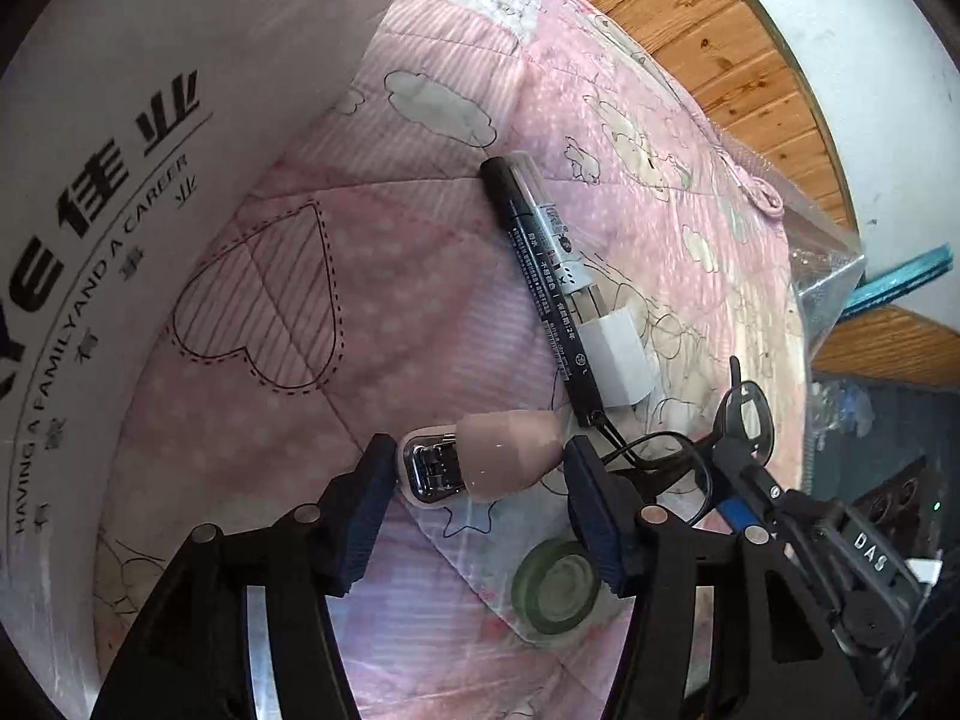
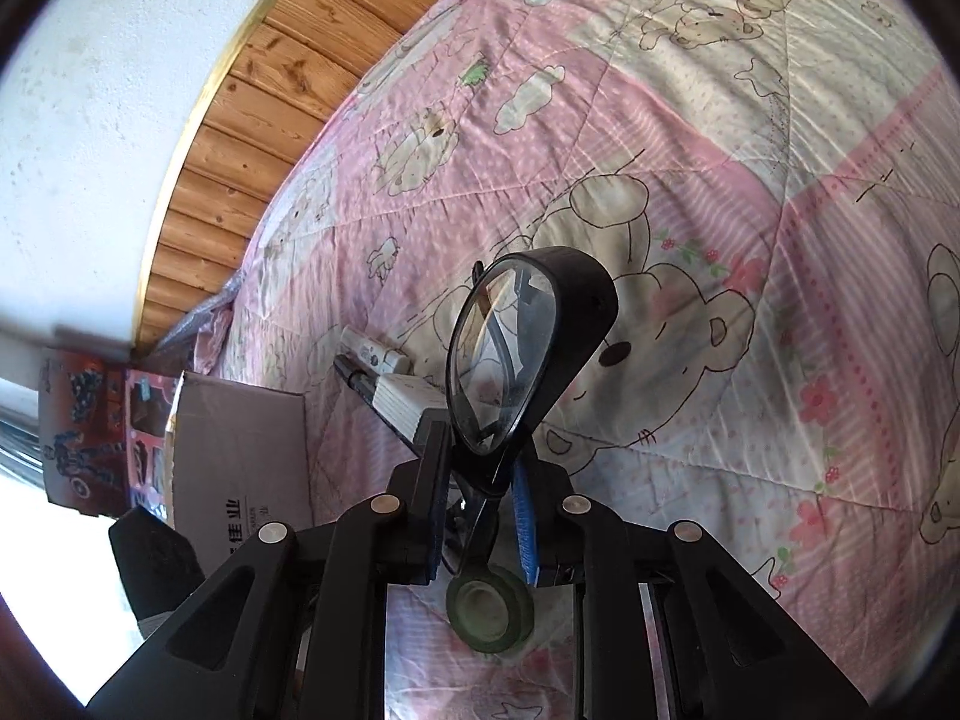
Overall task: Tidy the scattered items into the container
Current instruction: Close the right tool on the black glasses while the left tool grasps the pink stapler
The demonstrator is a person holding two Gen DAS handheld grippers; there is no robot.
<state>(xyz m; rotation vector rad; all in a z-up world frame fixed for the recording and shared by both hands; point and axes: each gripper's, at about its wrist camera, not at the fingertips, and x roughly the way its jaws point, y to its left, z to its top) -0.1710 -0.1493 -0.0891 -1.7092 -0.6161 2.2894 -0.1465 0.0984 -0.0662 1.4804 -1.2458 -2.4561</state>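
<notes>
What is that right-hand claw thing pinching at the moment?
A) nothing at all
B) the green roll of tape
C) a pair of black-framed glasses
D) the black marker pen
C: in the right wrist view the right gripper is closed on the frame of the glasses, while the marker and tape roll lie loose on the quilt.

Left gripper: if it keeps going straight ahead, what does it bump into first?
The left gripper would first meet the pink stapler, which sits right between its open jaws. Beyond it lies the black marker on the pink quilt.
</notes>
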